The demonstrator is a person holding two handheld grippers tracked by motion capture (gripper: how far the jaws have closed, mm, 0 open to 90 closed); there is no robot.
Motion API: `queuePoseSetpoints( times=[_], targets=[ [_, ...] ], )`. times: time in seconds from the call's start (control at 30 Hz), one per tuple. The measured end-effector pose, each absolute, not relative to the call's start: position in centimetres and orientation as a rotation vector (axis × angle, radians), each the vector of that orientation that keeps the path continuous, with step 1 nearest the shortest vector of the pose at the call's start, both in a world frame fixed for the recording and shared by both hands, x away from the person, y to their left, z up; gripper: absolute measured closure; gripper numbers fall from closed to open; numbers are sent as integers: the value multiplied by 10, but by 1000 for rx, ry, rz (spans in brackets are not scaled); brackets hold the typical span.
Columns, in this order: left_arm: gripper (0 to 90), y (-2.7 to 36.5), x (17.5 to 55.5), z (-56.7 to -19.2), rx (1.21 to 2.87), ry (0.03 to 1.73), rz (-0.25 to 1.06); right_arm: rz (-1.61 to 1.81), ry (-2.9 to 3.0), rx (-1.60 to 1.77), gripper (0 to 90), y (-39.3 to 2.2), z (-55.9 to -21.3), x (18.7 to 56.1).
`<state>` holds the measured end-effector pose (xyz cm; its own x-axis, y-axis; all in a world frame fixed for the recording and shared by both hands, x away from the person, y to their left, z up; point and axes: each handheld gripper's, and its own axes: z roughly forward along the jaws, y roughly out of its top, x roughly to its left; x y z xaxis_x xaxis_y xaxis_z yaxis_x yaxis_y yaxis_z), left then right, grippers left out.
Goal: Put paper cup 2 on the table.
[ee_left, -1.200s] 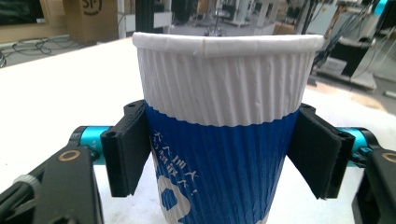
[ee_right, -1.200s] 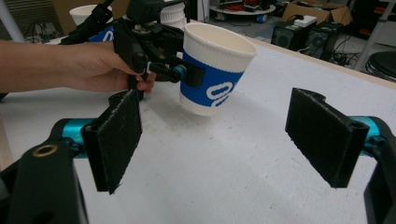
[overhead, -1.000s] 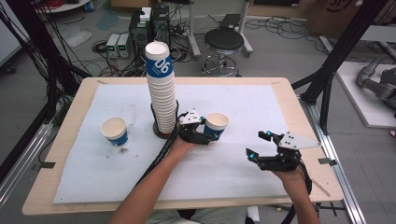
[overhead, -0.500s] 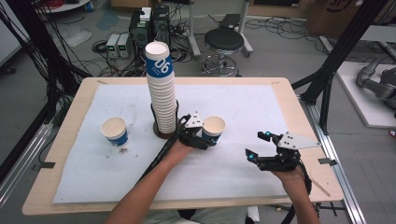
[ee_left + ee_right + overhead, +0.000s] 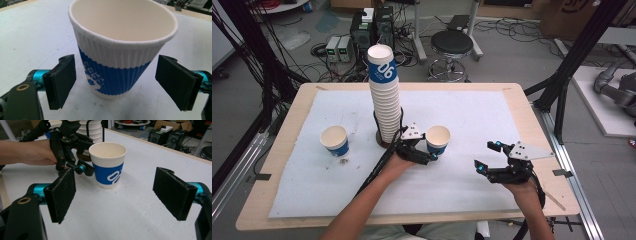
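Note:
A white paper cup with a blue band [image 5: 120,50] stands upright on the white mat [image 5: 462,110], just right of a tall stack of the same cups [image 5: 384,100]. My left gripper [image 5: 118,83] has just been opening its jaws. The cup stands between them with a gap at each pad [image 5: 61,82], so it is open. From the high view, the left gripper [image 5: 431,154] sits at the near side of this cup [image 5: 437,139]. My right gripper [image 5: 488,156] hovers open and holds nothing, to the right of it. Its own view shows the cup [image 5: 108,165] ahead and the left gripper [image 5: 67,140] beside that.
A second blue-banded cup [image 5: 335,141] stands alone on the mat's left part. The stack rests on a dark round base [image 5: 382,141]. The wooden table edge [image 5: 532,120] rims the mat. Black frame posts, cables and a stool [image 5: 452,45] lie beyond the table.
The left gripper brought the cup slightly left and nearer the person. Its jaws then spread apart and let go of the cup. The right gripper stayed where it was.

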<state>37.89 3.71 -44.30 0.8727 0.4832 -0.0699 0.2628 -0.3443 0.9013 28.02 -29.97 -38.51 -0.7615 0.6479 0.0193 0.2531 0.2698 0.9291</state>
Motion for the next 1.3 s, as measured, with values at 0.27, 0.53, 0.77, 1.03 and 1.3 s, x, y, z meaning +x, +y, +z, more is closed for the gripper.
queuePoseSetpoints(
  times=[0.27,0.53,0.77,1.03,1.3],
  targets=[
    [170,77,356,-420,1802,529,298,1488,2162,826,192,-302,-384,279],
    [170,123,333,-405,1681,534,322,1461,2149,843,192,-304,-386,278],
    [170,162,313,-398,1590,545,371,1439,2141,846,192,-305,-389,278],
    [170,188,305,-398,1551,574,429,1437,2124,837,191,-305,-387,276],
    [173,203,293,-396,1520,575,449,1449,2106,829,191,-304,-385,269]
  ],
)
